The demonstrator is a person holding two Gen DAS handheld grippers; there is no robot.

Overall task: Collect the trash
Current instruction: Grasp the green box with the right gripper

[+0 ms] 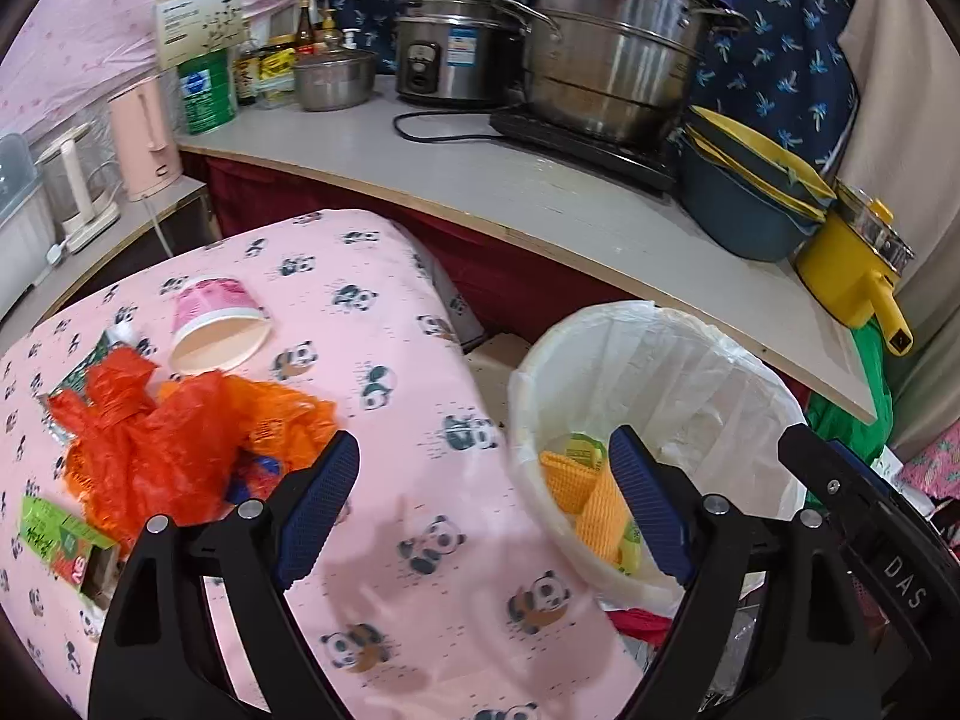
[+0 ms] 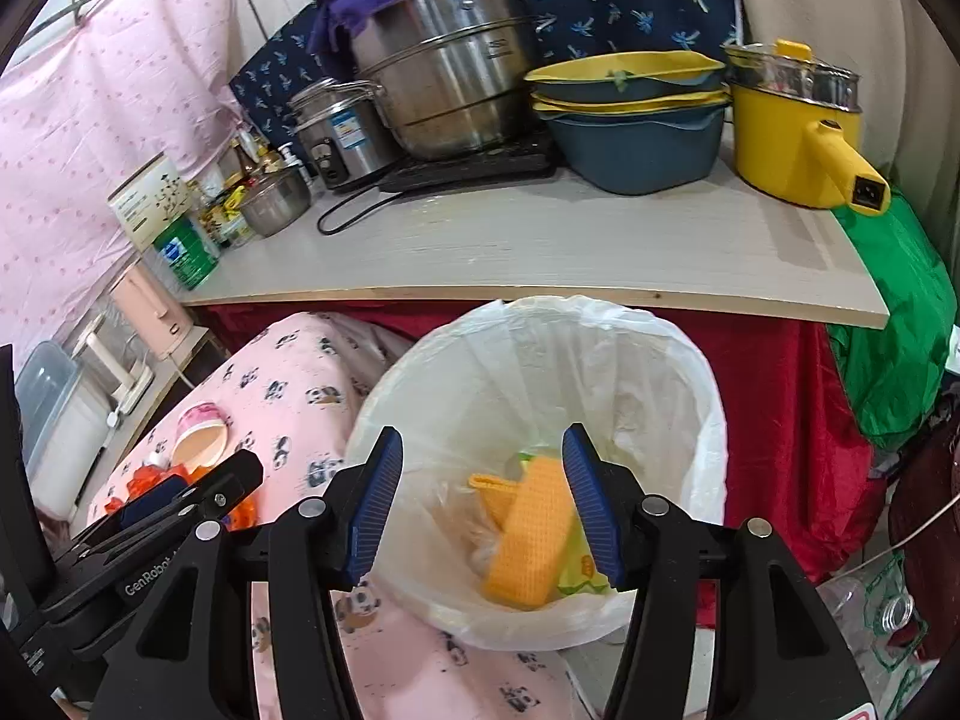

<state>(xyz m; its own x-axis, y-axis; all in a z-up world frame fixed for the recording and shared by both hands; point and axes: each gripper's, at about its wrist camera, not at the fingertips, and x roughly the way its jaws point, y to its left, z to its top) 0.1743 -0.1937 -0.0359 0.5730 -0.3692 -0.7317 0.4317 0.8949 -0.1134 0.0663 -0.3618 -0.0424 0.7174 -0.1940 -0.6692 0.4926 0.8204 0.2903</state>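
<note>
Both the left gripper [image 1: 483, 504] and right gripper [image 2: 480, 501] hover with jaws open and empty, the right over the lined bin [image 2: 708, 420] holding yellow trash; the crumpled orange bag [image 1: 174, 438] at ten o'clock could slip or spill.

We see the bin [image 2: 540, 450] at centre frame in the right wrist view, a foam sleeve [image 2: 528, 540] lying inside it. Left of the bin sits the cloth-covered table [image 1: 390, 390], bearing a tipped cup [image 1: 216, 324] and crumpled bags [image 1: 168, 444] at the frame's left. Behind both, across the upper frame, runs a counter [image 1: 480, 180] carrying pots [image 1: 612, 60]
</note>
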